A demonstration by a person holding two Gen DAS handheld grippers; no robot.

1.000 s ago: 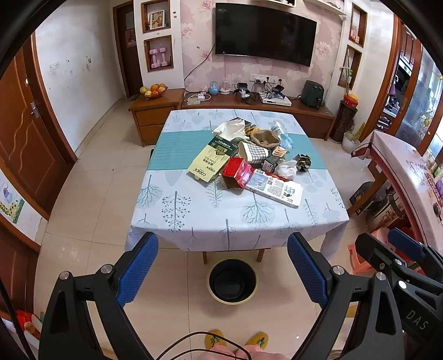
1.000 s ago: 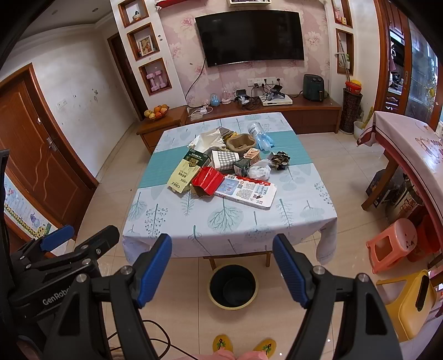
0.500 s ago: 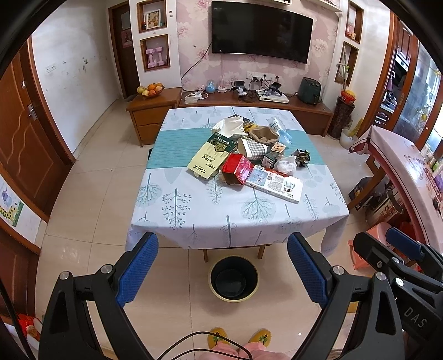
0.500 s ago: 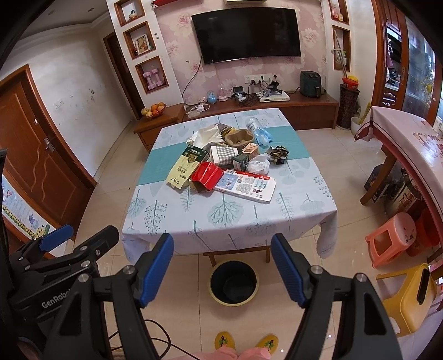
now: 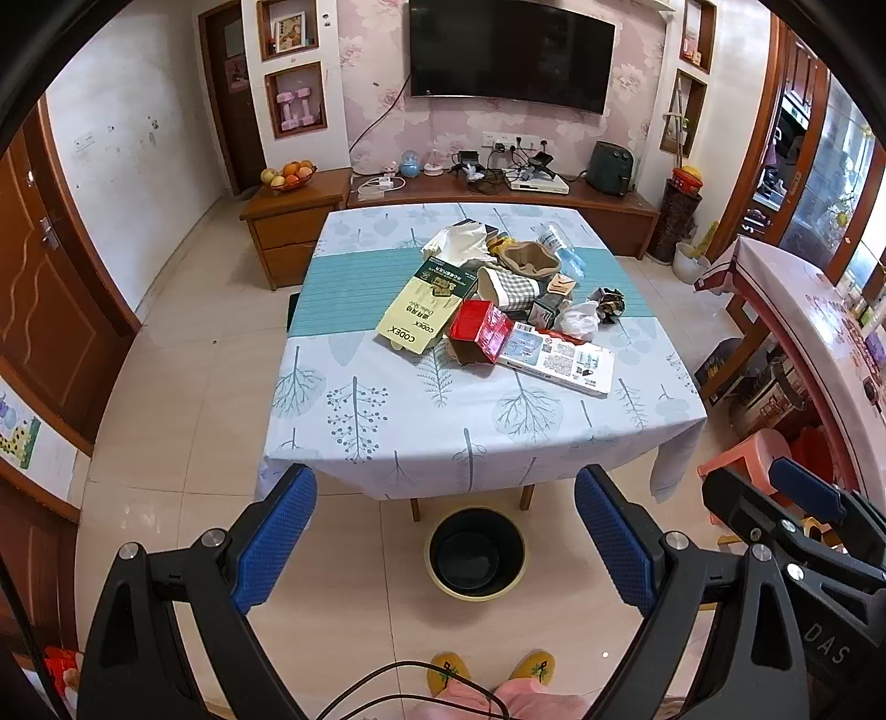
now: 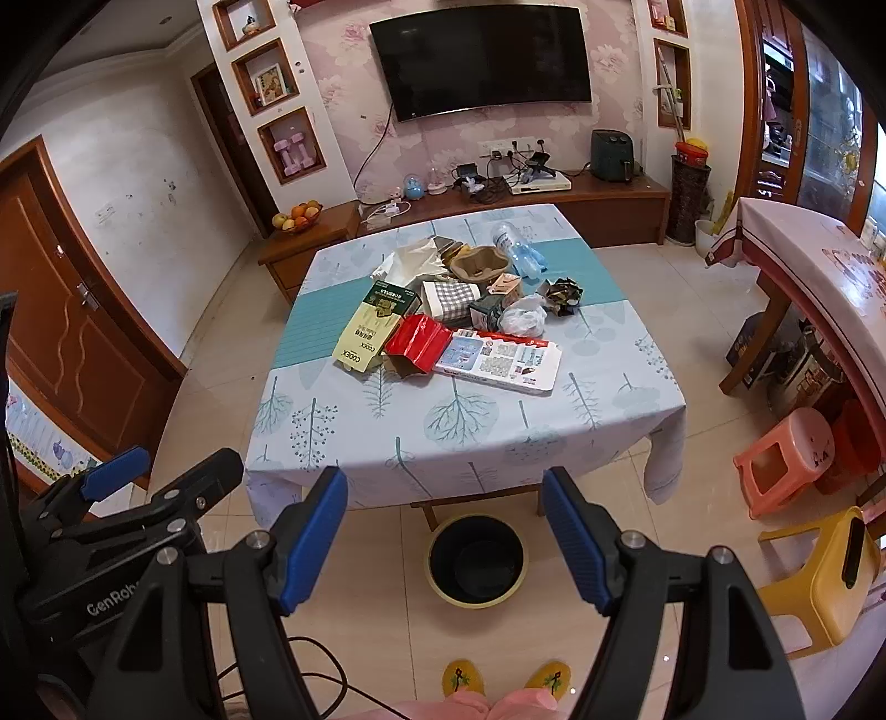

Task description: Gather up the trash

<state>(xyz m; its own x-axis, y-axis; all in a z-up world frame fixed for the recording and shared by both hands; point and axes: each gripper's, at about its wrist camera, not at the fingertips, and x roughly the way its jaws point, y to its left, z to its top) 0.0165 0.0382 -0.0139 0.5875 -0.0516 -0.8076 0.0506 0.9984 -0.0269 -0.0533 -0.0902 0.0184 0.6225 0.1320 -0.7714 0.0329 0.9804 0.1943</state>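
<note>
television (image 5: 512, 52) on wall | fruit bowl (image 5: 288, 176) on cabinet | pink stool (image 6: 786, 462) | yellow stool (image 6: 825, 576)

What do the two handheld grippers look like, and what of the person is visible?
Both the left gripper and right gripper have black frames, silver bolts and blue textured pads. White lettering marks their bodies and a black cable trails below. Pink trousers and yellow slippers show.

One table (image 5: 476, 437) under a tree-print cloth, one black bin (image 5: 476, 554), one yellow CODEX box (image 5: 418, 315), one red carton (image 5: 479, 332), one flat white printed box (image 5: 559, 357), one clear plastic bottle (image 5: 559, 246), one white plastic bag (image 5: 578, 321), two plastic stools (image 6: 786, 459), two yellow slippers (image 6: 462, 677)
</note>
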